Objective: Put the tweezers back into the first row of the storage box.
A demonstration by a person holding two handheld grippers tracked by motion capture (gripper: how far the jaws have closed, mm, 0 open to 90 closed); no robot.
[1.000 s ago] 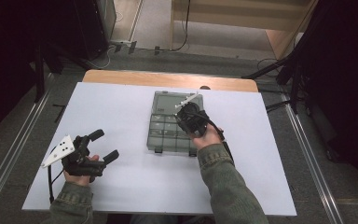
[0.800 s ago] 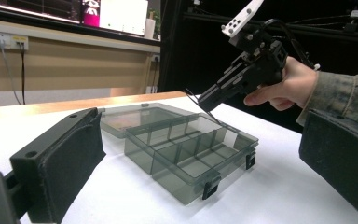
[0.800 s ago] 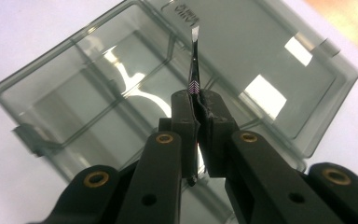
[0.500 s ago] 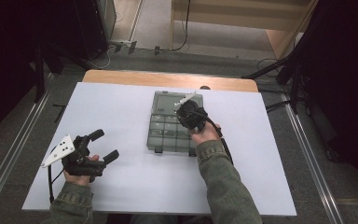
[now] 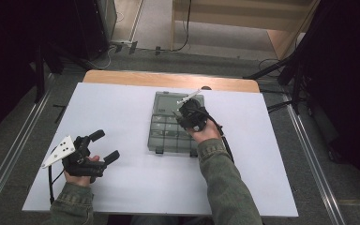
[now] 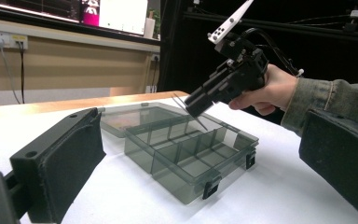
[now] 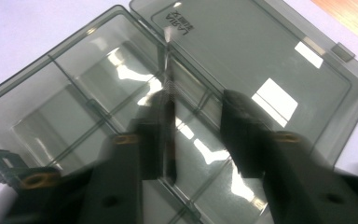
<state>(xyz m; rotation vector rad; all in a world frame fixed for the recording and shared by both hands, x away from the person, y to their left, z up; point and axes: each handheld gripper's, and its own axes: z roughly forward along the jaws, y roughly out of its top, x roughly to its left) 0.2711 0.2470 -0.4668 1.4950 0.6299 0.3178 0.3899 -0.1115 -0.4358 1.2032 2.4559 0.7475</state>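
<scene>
A smoky clear compartment box lies open in the middle of the white table, its lid folded flat behind it. My right gripper points down into the box's right-hand cells. Its jaws have just been opening. A thin clear divider strip stands between them, leaning by the left jaw with a gap to the right one. In the left gripper view the same strip slants below the right gripper. My left gripper rests open on the table at front left, holding nothing.
The white table top ends at a wooden strip along the far edge. The box has black latches on its near side. Dark stands and cables sit on the floor beyond the right corner.
My right gripper has shifted slightly left and lower over the box, and its jaws have parted. The left hand has stayed where it was.
</scene>
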